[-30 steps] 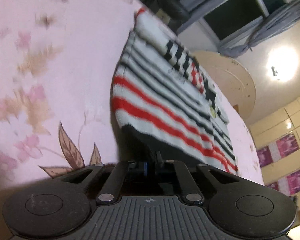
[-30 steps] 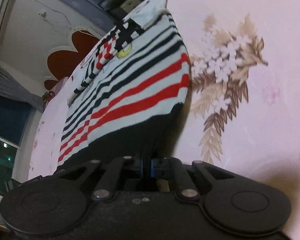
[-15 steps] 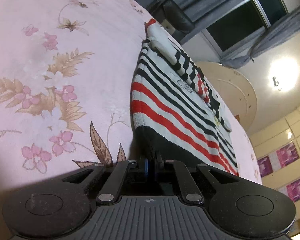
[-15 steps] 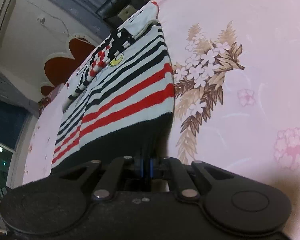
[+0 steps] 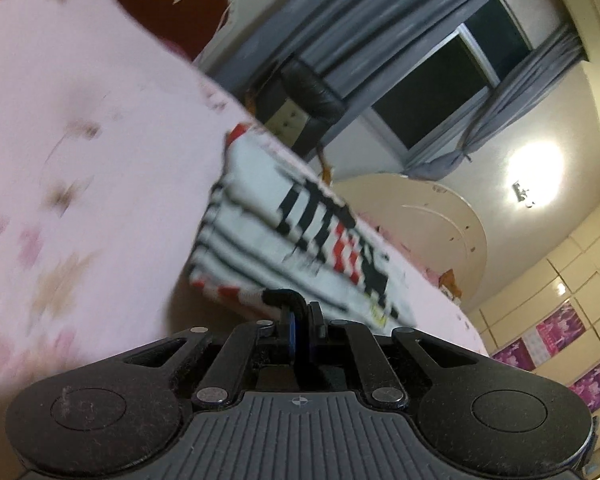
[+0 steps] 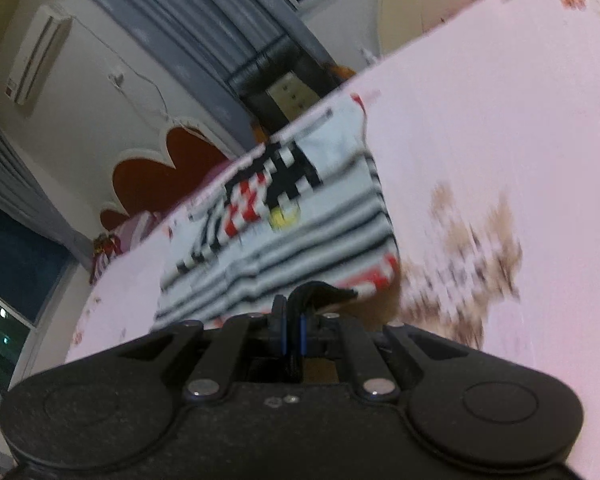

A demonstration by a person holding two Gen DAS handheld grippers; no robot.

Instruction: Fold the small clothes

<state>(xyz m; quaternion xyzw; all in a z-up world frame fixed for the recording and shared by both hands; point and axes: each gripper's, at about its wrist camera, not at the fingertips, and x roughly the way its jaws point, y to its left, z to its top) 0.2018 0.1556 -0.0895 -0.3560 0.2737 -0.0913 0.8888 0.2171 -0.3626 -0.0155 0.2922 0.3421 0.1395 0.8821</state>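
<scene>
**Hem pinched in both fingers**

My left fingers (image 5: pixel 300 320) and right fingers (image 6: pixel 293 322) are each clamped on the black hem of the striped sweater (image 5: pixel 260 240), which lies on the pink bed (image 5: pixel 80 120). The frames are blurred; I can read no writing. Grey curtains (image 5: pixel 340 32) hang behind.

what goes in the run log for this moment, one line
step: fold striped sweater | left gripper: jaws shut on black hem | right gripper: jaws shut on black hem | hem lifted off pink floral sheet | fold not yet laid
</scene>
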